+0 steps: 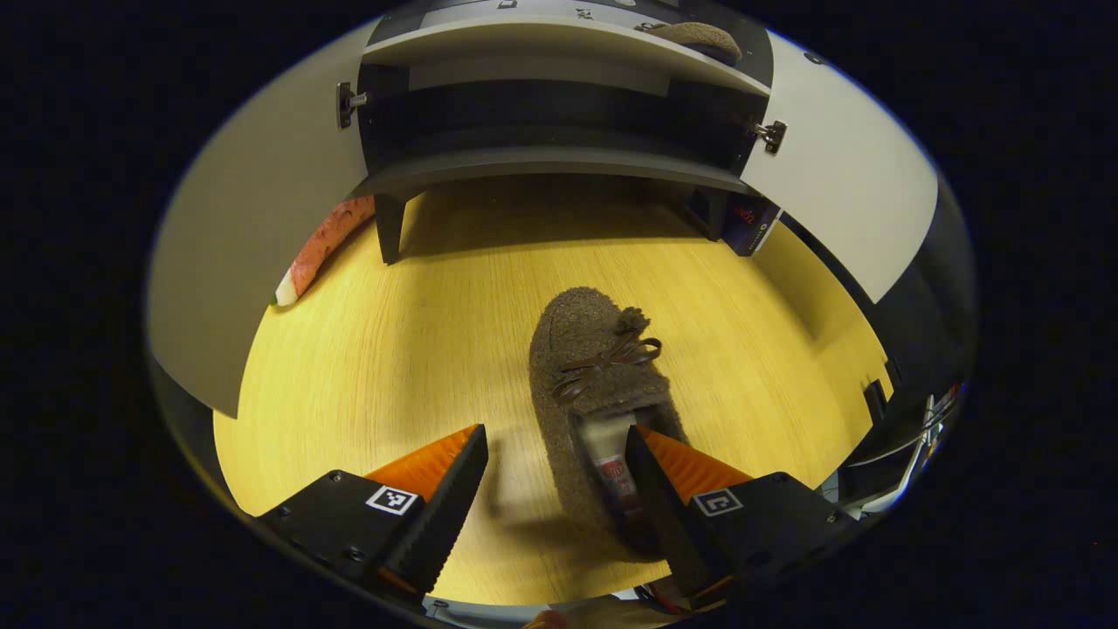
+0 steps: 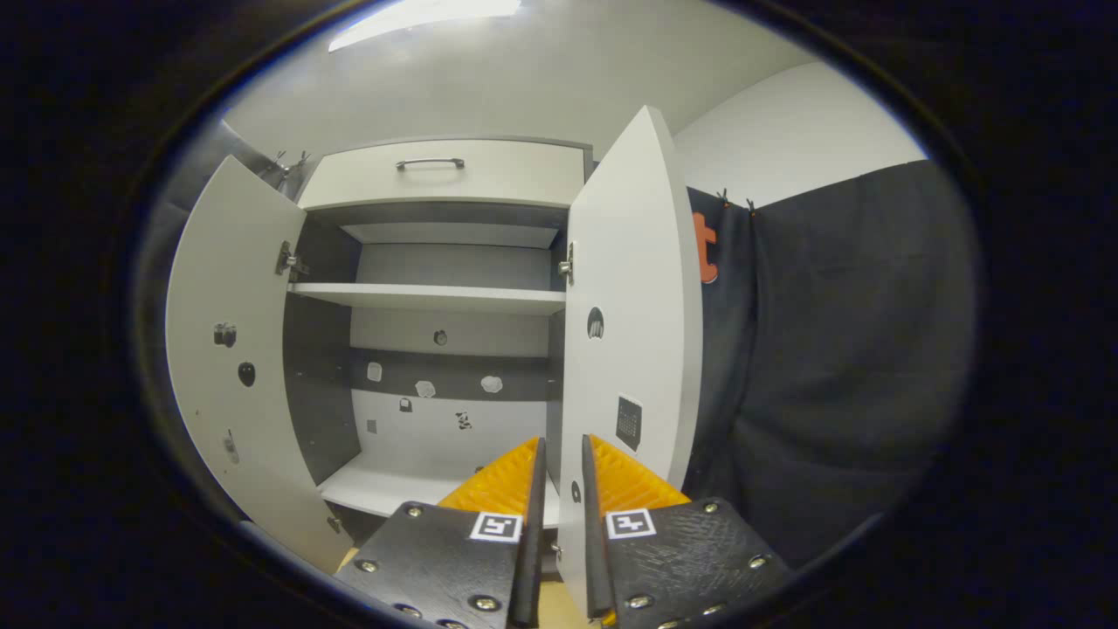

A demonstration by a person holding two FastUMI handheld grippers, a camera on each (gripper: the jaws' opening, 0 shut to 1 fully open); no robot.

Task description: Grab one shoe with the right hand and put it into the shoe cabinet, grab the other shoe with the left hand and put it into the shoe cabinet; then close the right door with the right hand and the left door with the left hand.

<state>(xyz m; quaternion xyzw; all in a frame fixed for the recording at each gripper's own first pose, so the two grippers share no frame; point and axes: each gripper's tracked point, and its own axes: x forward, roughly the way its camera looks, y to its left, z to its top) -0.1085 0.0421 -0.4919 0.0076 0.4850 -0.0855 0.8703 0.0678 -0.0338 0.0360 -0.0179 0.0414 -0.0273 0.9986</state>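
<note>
Shoe number two (image 1: 594, 376) lies on the wooden floor (image 1: 393, 349) in front of the shoe cabinet (image 1: 559, 157), its toe turned toward the cabinet and its heel toward the camera. The left hand-held gripper (image 1: 556, 489) is spread wide just over the heel end. One finger seems to reach into the shoe's opening, while the other finger stands off to the side over bare floor, so nothing is gripped yet. The other shoe (image 1: 699, 37) is already lying on a shelf inside the cabinet, so I judge that the right hand's part of the loading is done and the left-hand pick is the step now in hand.

In the right gripper view, the right hand-held gripper (image 2: 559, 489) is nearly clenched, with a narrow gap between the fingers and nothing in it. It is held up in front of the open cabinet, near the edge of the right door (image 2: 633, 332). The left door (image 2: 231, 367) also stands open.

For the next move, the left fingers need to come together on the side wall of the heel. After that the shoe must be lifted and carried forward to a free shelf. Both doors can only be swung shut after this.
</note>
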